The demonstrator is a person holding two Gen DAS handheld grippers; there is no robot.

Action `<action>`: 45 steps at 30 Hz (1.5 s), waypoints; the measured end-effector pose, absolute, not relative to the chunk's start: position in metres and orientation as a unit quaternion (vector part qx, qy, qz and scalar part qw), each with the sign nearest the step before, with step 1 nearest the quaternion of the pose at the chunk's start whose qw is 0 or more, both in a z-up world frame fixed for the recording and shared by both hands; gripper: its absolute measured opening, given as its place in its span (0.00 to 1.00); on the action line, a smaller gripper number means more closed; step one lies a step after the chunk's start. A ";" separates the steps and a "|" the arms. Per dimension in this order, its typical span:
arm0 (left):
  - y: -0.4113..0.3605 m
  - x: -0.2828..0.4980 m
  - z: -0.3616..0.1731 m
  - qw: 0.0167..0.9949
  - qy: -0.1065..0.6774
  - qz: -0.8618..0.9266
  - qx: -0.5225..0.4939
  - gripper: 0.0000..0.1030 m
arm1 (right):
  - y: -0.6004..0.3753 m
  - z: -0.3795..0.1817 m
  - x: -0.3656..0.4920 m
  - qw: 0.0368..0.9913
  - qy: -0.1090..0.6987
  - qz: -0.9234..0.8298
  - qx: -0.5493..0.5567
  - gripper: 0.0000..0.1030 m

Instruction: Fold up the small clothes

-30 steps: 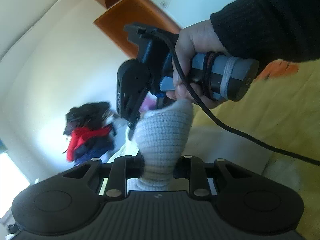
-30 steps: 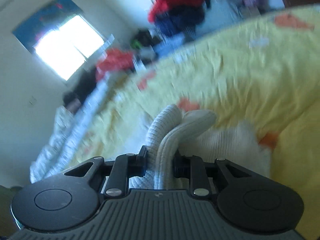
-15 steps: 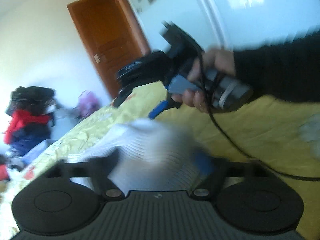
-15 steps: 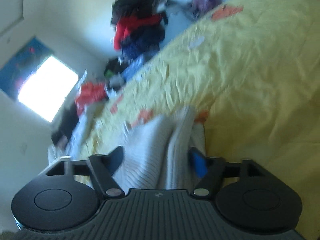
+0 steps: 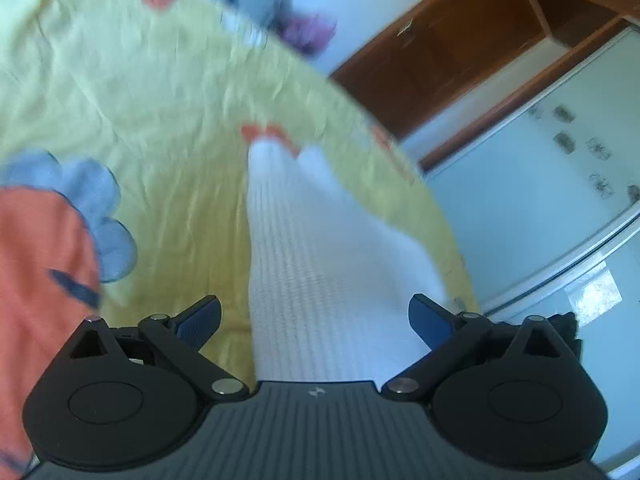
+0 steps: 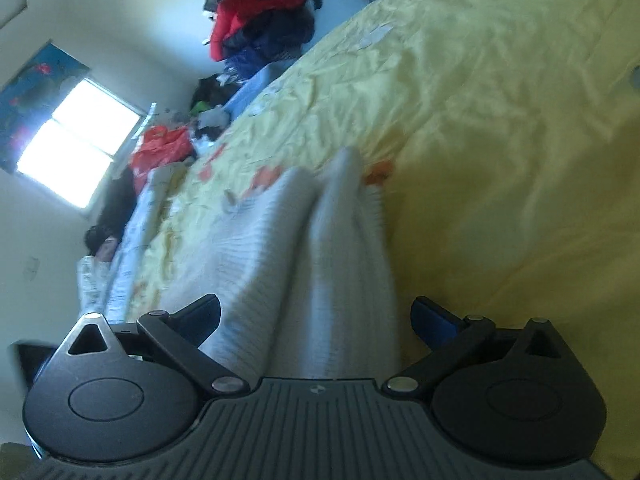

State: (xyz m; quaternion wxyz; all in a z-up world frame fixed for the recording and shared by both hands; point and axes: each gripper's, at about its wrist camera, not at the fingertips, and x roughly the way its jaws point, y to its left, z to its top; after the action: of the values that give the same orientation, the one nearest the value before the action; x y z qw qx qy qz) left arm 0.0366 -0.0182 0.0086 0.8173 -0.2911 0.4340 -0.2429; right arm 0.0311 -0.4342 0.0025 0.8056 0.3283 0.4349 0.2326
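Note:
A white ribbed knit garment (image 5: 320, 248) lies on the yellow bed sheet (image 5: 140, 92) and runs away from my left gripper (image 5: 314, 312). That gripper's jaws stand wide, and the cloth passes between them without the pads pressing on it. In the right wrist view the same pale knit (image 6: 280, 240) is bunched into two ridges on the sheet (image 6: 500, 120). My right gripper (image 6: 315, 310) has its jaws opening, with the knit loose between them. Both views are blurred.
An orange cloth with a blue flower (image 5: 44, 248) lies at the left. A brown wooden door (image 5: 440, 48) and a white cupboard (image 5: 560, 184) stand beyond the bed. A pile of dark and red clothes (image 6: 260, 12) and a bright window (image 6: 76, 140) are at the far side.
Both grippers were shut on the white knit and now stand wide with it let go. The left view rolled and swung away from the other hand. The right gripper sank toward the bed.

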 end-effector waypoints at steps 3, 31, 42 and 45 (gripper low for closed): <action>-0.031 0.048 -0.004 0.798 0.447 -0.273 -0.298 0.89 | -0.425 -0.001 0.031 0.804 0.429 0.246 0.329 0.99; 0.104 0.026 0.017 0.855 0.373 -0.192 -0.306 0.88 | -0.329 0.026 0.048 0.816 0.409 0.246 0.327 1.00; 0.076 0.011 0.027 0.861 0.407 -0.202 -0.229 0.56 | -0.297 0.032 0.009 0.832 0.435 0.278 0.205 0.63; 0.071 0.011 0.024 0.865 0.419 -0.195 -0.194 0.56 | -0.303 0.044 -0.002 0.846 0.415 0.282 0.179 0.55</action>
State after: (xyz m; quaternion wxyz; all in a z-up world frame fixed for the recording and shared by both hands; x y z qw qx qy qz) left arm 0.0106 0.0707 0.0242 0.8653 -0.1938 0.4191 -0.1948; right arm -0.0017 -0.3028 0.0441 0.8463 0.1794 0.4151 0.2816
